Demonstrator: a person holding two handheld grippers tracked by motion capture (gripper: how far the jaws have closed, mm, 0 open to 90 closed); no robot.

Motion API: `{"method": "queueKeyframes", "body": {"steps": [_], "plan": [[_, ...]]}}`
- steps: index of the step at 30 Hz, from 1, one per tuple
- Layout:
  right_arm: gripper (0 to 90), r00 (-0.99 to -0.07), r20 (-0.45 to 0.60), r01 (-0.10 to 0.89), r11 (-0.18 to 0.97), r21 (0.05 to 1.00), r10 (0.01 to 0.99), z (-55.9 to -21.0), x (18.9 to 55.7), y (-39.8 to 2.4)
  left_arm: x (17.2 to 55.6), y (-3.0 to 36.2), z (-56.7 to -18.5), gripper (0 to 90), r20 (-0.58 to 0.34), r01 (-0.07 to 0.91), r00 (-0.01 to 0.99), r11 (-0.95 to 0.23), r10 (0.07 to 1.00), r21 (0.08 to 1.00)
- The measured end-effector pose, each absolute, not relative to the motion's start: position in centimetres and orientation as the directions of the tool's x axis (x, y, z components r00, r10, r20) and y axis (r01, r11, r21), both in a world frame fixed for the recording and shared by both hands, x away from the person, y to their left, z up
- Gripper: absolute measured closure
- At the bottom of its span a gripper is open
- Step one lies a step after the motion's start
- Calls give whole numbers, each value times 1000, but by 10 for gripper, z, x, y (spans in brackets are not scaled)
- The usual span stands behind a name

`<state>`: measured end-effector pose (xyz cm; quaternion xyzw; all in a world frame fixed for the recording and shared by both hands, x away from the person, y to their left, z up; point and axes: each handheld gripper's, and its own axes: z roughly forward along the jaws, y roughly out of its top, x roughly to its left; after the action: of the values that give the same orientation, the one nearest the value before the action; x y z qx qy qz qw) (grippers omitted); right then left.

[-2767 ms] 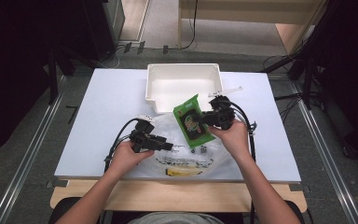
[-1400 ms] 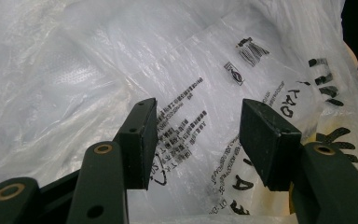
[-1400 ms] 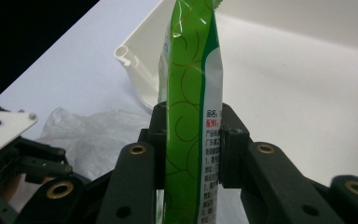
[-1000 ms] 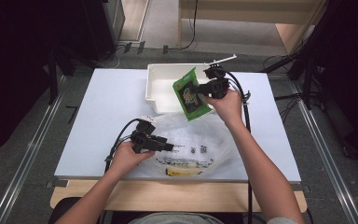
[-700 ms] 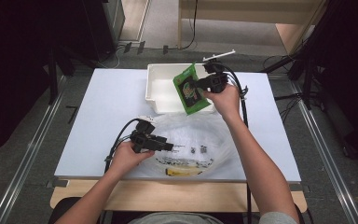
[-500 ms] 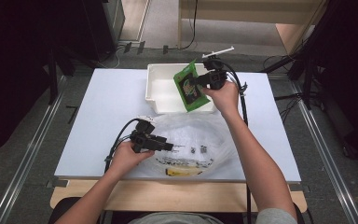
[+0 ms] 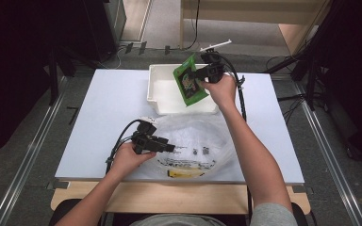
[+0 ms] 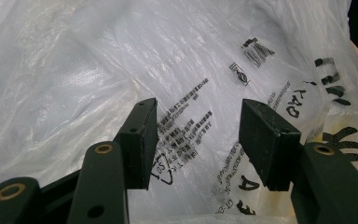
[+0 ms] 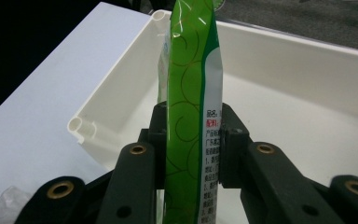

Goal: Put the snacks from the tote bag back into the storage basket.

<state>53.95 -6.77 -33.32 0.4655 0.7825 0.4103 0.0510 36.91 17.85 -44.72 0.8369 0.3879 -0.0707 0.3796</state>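
Observation:
A green snack packet [image 7: 188, 84] hangs upright over the white bin [image 7: 158, 94] at the back of the table, with my right gripper [image 7: 199, 75] shut on it. In the right gripper view the packet [image 9: 191, 93] stands edge-on between the jaws of that gripper [image 9: 189, 140], and the bin's bare inside [image 9: 284, 60] lies behind it. A clear printed plastic bag [image 7: 198, 136] lies crumpled at the table's front. My left gripper [image 7: 169, 147] rests at the bag's left side. In the left gripper view the gripper [image 8: 198, 135] is open, with the bag's film [image 8: 98, 56] spread beyond it.
The white table [image 7: 103, 108] has bare room to the left of the bin and bag. A yellow item [image 7: 181, 174] shows through the bag near the front edge. Black cables trail from both grippers. Dark floor surrounds the table.
My right gripper has carried the green packet away from the bag, farther back and slightly left, to above the bin. The left gripper and the bag have stayed put.

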Motion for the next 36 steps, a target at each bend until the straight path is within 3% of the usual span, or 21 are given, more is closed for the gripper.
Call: {"method": "queueKeyframes", "body": {"steps": [36], "plan": [[737,-474,266,715,191,672,840,-348,606,-41,370,180,-448,478,-424,708,688,-414,589,572]]}}
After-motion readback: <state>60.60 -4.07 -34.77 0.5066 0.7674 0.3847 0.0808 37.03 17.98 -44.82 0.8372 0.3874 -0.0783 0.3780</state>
